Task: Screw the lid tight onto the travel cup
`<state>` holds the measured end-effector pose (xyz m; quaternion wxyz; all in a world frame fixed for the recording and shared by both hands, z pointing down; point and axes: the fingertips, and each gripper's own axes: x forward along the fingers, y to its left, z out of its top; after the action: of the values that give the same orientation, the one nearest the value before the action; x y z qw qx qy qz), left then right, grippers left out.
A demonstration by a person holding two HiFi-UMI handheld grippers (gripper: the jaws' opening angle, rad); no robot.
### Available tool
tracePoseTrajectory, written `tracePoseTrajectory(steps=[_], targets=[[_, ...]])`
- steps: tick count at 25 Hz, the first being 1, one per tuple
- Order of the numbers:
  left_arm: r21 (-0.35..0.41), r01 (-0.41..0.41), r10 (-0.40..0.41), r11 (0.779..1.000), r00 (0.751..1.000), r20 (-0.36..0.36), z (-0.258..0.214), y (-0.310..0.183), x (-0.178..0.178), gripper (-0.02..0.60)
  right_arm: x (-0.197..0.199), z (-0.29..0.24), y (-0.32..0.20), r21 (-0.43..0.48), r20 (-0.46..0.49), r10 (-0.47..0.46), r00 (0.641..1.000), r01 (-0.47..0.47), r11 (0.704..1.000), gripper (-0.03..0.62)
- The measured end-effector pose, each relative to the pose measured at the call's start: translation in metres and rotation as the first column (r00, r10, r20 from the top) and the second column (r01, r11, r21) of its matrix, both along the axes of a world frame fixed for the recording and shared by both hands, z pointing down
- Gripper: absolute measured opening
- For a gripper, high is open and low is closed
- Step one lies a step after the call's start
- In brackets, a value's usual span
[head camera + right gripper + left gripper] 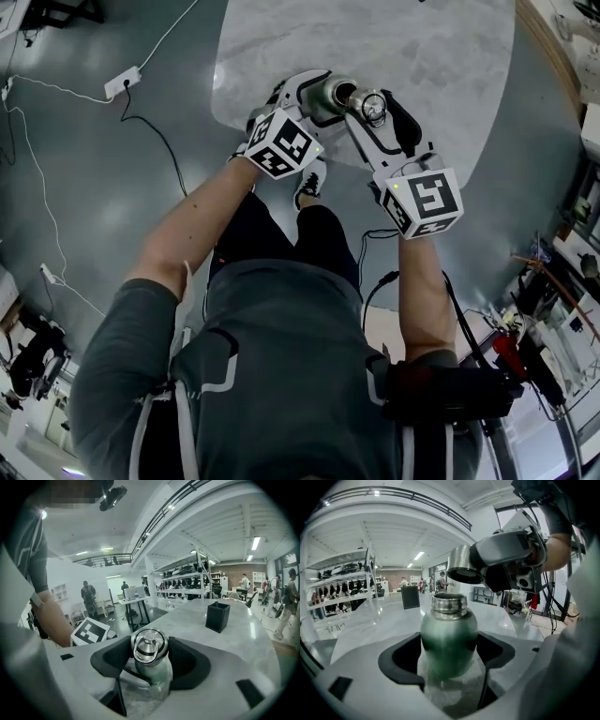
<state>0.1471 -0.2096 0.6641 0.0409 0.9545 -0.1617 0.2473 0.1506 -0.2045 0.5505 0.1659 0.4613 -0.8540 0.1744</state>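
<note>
A green steel travel cup stands upright near the front edge of the marble table, its threaded mouth uncovered. In the left gripper view the cup fills the gap between my left gripper's black pads. The jaws stand wide around its body, and I see no squeeze. My right gripper is shut on the steel lid with a ring on top. The lid hangs tilted just above and right of the cup's mouth, apart from it. In the right gripper view the lid sits clamped between the pads.
A small black box stands farther back on the table. A white power strip and cables lie on the floor to the left. The person's shoe is under the table's near edge. Shelves and people stand far behind.
</note>
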Motion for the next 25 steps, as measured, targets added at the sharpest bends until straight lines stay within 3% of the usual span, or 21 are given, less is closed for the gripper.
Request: tracePoseTrajectory(steps=[9, 20, 25], targets=[[0.017, 0.004, -0.003, 1.0, 0.999, -0.054, 0.001, 0.001, 0.007, 0.368, -0.006, 0.015, -0.001, -0.012, -0.015, -0.051, 0.999, 0.051, 0.999, 0.264], [0.048, -0.055, 0.057, 0.997, 0.997, -0.049, 0.0, 0.002, 0.005, 0.367, -0.025, 0.03, -0.013, -0.024, -0.101, -0.153, 0.983, 0.151, 0.988, 0.264], [0.028, -0.045, 0.047, 0.999, 0.997, -0.067, 0.002, 0.0, 0.004, 0.367, -0.024, 0.033, -0.016, -0.042, -0.111, -0.13, 0.985, 0.126, 0.991, 0.264]])
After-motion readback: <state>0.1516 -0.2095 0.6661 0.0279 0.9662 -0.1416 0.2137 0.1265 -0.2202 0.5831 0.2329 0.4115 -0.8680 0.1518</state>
